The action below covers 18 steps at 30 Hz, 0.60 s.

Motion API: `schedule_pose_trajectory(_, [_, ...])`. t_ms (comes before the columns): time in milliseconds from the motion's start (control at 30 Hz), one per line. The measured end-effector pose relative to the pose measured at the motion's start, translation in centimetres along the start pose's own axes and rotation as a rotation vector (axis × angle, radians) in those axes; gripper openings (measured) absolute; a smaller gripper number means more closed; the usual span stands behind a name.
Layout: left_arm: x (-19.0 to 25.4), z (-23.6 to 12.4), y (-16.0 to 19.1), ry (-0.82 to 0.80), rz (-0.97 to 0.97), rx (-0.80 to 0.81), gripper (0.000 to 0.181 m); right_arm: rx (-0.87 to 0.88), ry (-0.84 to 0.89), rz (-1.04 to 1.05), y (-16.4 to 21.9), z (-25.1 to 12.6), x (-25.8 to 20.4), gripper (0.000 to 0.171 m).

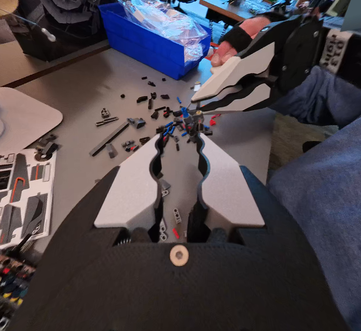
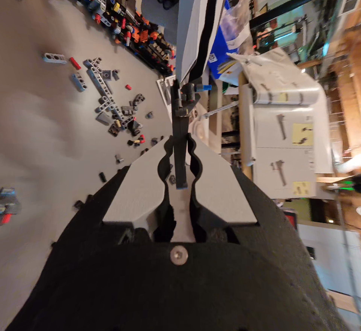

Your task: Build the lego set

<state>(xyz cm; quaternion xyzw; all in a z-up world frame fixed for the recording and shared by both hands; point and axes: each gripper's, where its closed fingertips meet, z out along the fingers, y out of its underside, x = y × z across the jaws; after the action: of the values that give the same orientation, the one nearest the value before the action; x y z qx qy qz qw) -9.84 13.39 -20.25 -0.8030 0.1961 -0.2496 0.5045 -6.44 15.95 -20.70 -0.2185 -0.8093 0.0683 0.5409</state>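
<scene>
Nearest first: in the right wrist view the right gripper (image 2: 179, 138) is clamped on a long dark beam (image 2: 180, 157), which runs straight out along the fingers, so its long axis = the gripper's own axis. Beam's near end sits back between the jaws, far end carries the small sub-assembly (image 2: 185, 97) w/ a blue pin (image 2: 204, 87) sticking out sideways. The whole thing is held up off the table (image 2: 39, 126), not resting on it.

Left gripper (image 1: 179, 135) has its jaws a moderate way apart w/ nothing between them, only loose bits on the table showing through the gap. Its tips are just short of the sub-assembly (image 1: 190, 122), which sits straight ahead and slightly to the right. From that side the beam (image 1: 220, 112) runs crossways, roughly perpendicular to the left fingers, and leads back to the right gripper (image 1: 197, 100). So imo the left one is the free hand, and it's nearest the working end. Next move prob means closing on the assembly or grabbing a piece to add, approaching across the beam, not along it.

Further out: scattered black, grey, blue and red pieces (image 1: 140, 122), then the instruction sheet (image 1: 21, 194) off left, and a blue bin (image 1: 144, 42) stuffed w/ clear plastic bags at the back. Right view also shows a sorted row of coloured parts (image 2: 125, 18) along the far table edge.
</scene>
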Motion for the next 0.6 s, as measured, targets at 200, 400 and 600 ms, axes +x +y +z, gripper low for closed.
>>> schedule_pose_trajectory(200, [1.4, 0.2, -1.5, 0.106, -0.032, 0.060, 0.019, -0.010, 0.060, -0.062, -0.5, -0.6, 1.0, 0.011])
schedule_pose_trajectory(400, [2.0, 0.4, -2.4, 0.129, -0.018, 0.094, 0.005, -0.010, 0.097, -0.101, -0.7, -0.8, 1.6, 0.012])
schedule_pose_trajectory(600, [1.9, 0.3, -2.8, 0.057, 0.090, 0.086, 0.004, 0.023, 0.020, 0.001, -0.8, -1.3, 1.6, 0.015])
